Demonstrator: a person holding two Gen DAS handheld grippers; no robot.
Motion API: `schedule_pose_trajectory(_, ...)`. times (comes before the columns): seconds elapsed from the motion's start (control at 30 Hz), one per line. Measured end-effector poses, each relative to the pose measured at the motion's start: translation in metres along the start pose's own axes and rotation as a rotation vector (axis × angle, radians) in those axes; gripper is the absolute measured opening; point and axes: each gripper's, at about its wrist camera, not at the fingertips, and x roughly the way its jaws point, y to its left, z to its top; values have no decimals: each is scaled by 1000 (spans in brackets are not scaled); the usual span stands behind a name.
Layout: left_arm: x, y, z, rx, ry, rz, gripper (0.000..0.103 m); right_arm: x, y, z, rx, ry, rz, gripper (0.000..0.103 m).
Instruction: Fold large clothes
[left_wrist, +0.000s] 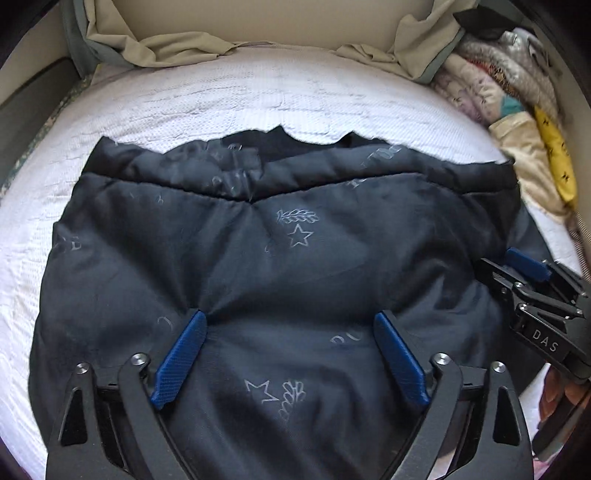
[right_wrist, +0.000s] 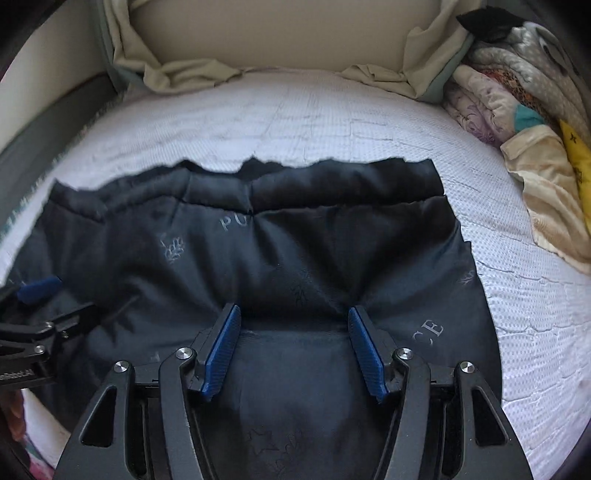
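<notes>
**Two open grippers hovering over a dark jacket folded on a bed**

A white textured bed is filling both views, with a beige sheet bunching along its far edge and a pile of mixed laundry sitting at the far right. A large dark padded jacket, lining side up, is lying across the middle of the bed, its far edge doubled over in a band, probably one fold already made. The left gripper is standing wide over the jacket's near part, gripping nothing. The right gripper is standing partly open just to its right, also empty, the cloth lying loose under both. Pale printing is showing on the lining: stars, leaf sprigs, and fragments reading "PU" and "CE". The right gripper's body is showing the letters "DAS".
</notes>
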Motion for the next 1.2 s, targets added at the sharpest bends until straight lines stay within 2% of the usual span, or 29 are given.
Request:
schedule_pose_trajectory(0.17,10,3,-8,14,-17,23,98,20,5,-12,-35,-5,-36,60)
schedule_pose_trajectory(0.4,21,9,-2,0,6,-5,100,39,12,-20,-68,-50,-66,61)
schedule_pose_trajectory(0.63,-9,29,9,-47,30,-54,99,18,-7,1,11,27,71,65)
schedule_pose_trajectory(0.77,-30,57,9,-94,-4,-40,98,-17,-23,4,59,-8,132,64)
schedule_pose_trajectory(0.83,-39,71,7,-110,-22,-25,98,-34,-32,4,69,-28,118,61)
schedule_pose_trajectory(0.93,-46,86,-2,-112,-37,-6,96,-47,-50,-5,94,-22,60,48)
schedule_pose_trajectory(1.13,-26,85,-14,-76,8,13,94,-24,-77,-25,159,35,54,33)
schedule_pose_trajectory(1.2,-19,85,-17,-78,18,6,94,-15,-79,-31,171,41,64,32)
